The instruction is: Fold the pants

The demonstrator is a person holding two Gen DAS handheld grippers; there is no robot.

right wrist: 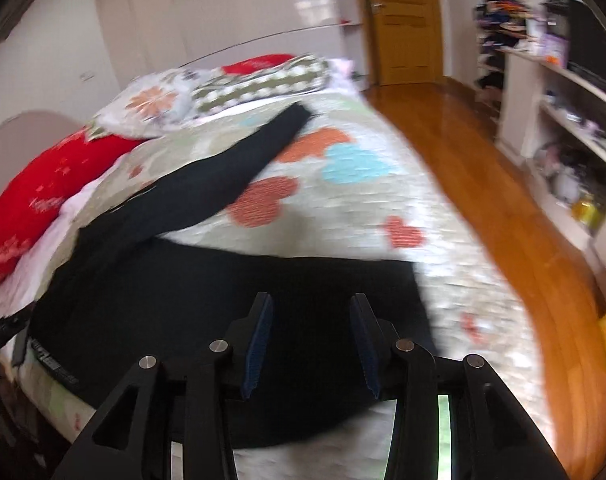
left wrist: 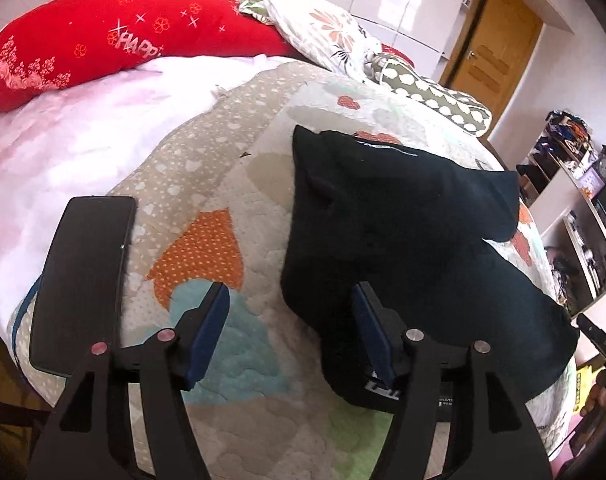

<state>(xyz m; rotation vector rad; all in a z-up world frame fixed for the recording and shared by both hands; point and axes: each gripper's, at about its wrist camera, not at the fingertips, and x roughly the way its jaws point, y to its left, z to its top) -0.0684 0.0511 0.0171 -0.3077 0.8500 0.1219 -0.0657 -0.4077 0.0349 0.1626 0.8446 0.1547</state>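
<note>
Black pants (left wrist: 407, 240) lie spread on a quilt with heart patches (left wrist: 231, 184). In the right wrist view the pants (right wrist: 207, 280) show one leg reaching far toward the pillows and the other leg lying across just in front of the fingers. My left gripper (left wrist: 289, 300) is open and empty, over the quilt at the pants' near left edge; its right finger overlaps the black cloth. My right gripper (right wrist: 311, 312) is open and empty, just above the near leg. The right wrist view is motion-blurred.
A black phone (left wrist: 83, 276) lies on the quilt left of my left gripper. A red pillow (left wrist: 103, 36) and floral pillows (left wrist: 327, 28) lie at the head of the bed. The wooden floor (right wrist: 495, 184), a door (right wrist: 403, 20) and white shelves (right wrist: 567, 128) lie to the right.
</note>
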